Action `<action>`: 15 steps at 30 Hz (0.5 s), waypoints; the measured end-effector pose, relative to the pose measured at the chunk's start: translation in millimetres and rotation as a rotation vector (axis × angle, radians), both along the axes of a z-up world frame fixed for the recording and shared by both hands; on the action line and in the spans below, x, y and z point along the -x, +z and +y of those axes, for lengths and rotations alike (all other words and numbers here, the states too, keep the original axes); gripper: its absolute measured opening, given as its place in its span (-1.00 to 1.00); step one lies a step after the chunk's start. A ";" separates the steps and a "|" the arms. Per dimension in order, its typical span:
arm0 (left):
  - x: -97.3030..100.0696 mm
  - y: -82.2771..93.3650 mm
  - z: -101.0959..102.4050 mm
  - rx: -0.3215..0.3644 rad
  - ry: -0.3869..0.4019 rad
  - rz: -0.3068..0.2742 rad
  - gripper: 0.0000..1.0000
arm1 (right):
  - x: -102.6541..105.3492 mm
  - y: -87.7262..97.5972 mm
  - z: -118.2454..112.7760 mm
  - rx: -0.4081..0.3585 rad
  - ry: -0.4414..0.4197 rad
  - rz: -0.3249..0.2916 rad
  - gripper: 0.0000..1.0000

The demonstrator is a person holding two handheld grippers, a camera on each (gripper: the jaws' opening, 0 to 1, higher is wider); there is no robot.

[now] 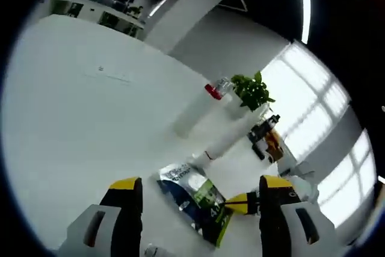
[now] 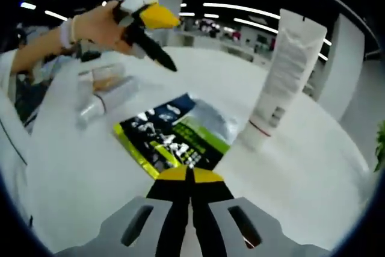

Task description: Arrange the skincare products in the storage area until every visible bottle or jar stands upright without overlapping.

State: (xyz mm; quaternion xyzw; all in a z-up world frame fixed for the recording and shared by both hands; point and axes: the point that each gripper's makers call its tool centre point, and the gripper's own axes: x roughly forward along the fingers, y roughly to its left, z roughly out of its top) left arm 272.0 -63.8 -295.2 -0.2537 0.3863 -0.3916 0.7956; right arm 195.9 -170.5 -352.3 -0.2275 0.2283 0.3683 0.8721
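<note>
From the left gripper view I see my left tool (image 1: 201,200) hovering over the white counter (image 1: 90,124) with its yellow-tipped jaws spread wide apart and nothing between them. Just ahead of the jaws a flat blue-and-green sachet (image 1: 195,200) lies on the counter. Beyond it a white tube (image 1: 195,112) with a red cap rises up, and near it are a leafy green plant (image 1: 252,90) and an amber pump bottle (image 1: 269,139). In the right gripper view my right tool (image 2: 190,176) has its jaws pressed together, empty, just short of the same sachet (image 2: 174,133). The white tube (image 2: 277,76) stands on its cap to the right of the sachet. The left tool (image 2: 144,19) enters at upper left, above two bottles lying on their sides (image 2: 105,97).
</note>
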 end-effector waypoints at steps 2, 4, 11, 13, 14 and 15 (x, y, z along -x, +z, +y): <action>-8.5 -8.8 2.8 -0.019 0.044 0.037 0.63 | -0.9 0.1 -0.2 0.005 0.009 -0.011 -1.00; -8.9 -12.3 1.0 -0.016 0.032 0.060 0.63 | -1.7 0.3 -0.7 0.005 0.011 -0.014 -1.00; -2.0 -22.1 -10.3 -0.024 -0.006 0.093 0.63 | -6.1 0.6 -3.2 -0.002 0.016 -0.014 -1.00; 2.4 -28.2 -14.1 -0.036 -0.033 0.107 0.64 | -6.2 0.8 -3.4 -0.003 0.019 -0.021 -1.00; 2.5 -27.7 -14.2 -0.034 -0.036 0.101 0.62 | -6.6 0.9 -3.4 -0.002 0.022 -0.025 -1.00; 2.5 -27.1 -14.2 -0.033 -0.039 0.096 0.63 | -7.0 1.0 -3.4 -0.001 0.024 -0.028 -1.00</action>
